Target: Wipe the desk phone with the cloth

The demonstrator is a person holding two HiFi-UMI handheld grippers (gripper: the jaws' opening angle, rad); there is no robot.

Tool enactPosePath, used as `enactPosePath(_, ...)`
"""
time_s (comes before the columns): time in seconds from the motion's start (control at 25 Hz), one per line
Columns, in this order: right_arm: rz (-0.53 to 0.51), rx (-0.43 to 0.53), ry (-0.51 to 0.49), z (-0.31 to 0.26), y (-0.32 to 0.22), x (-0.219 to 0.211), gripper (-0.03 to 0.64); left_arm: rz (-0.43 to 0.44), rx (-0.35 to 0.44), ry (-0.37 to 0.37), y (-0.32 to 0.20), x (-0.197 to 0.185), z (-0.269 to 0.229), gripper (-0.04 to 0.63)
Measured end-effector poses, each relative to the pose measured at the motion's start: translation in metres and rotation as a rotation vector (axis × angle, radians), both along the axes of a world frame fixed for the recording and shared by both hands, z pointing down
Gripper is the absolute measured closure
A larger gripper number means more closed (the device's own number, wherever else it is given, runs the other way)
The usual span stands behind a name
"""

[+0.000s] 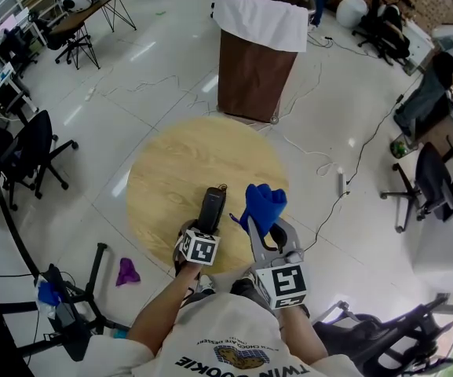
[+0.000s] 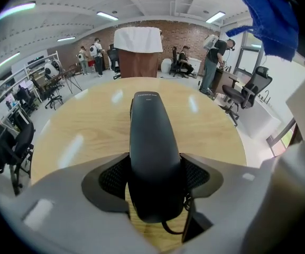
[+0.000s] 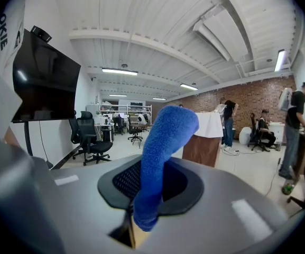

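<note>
Left gripper [image 2: 152, 178] stands wide open astride the phone handset [image 2: 149, 131] at six o'clock on the table [image 1: 171, 163] — right gripper [image 3: 153, 187], at its three o'clock, clamps the blue cloth [image 3: 168, 136].

The round table [image 1: 210, 151] is pale honey wood with a faint grain. The desk phone [image 1: 211, 208] at the lower middle of the head view is matte black all over. The cloth [image 1: 264, 206] just right of it is a strong royal blue with a nubbly towelling texture. The left gripper [image 1: 207, 225] and the right gripper [image 1: 268, 225] are light grey, and their pads [image 2: 112, 176] are black with a fine mesh pattern. Each carries a cube [image 1: 200, 247] of black-and-white square markers. The floor [image 1: 155, 69] is glossy pale grey. A purple rag [image 1: 127, 272] lies on it at lower left. At top centre stands a brown lectern [image 1: 250, 81] draped in white. The shirt [image 1: 226, 336] is white with dark lettering.
</note>
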State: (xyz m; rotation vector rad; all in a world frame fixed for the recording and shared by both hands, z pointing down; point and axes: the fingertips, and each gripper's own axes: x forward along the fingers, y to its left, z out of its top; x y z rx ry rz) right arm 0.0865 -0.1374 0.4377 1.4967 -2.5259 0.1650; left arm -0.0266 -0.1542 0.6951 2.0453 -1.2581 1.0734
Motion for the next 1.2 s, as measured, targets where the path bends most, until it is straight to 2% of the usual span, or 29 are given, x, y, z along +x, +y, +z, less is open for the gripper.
enactPosePath(0.32,-0.002,0.0,-0.001,0.001,0.002,-0.001,0.552,0.01,0.02,0.101,-0.002,-0.004,-0.007,0.322)
enactPosePath(0.6,-0.002,0.003,0.001,0.0,0.003,-0.005,0.552,-0.043,0.006,0.272,0.002,0.001,-0.024,0.324)
enactPosePath(0.8,0.0,0.012,0.002,-0.005,0.003,-0.007,0.552,-0.04,0.031,0.375,0.004,0.009,-0.039,0.325)
enactPosePath(0.96,0.001,0.026,0.0,-0.01,0.004,-0.008,0.552,-0.04,0.064,0.501,0.002,0.016,-0.065,0.325)
enactPosePath(1.2,0.008,0.057,-0.011,-0.025,0.005,-0.007,0.552,-0.077,0.082,0.801,0.0,0.026,-0.113,0.326)
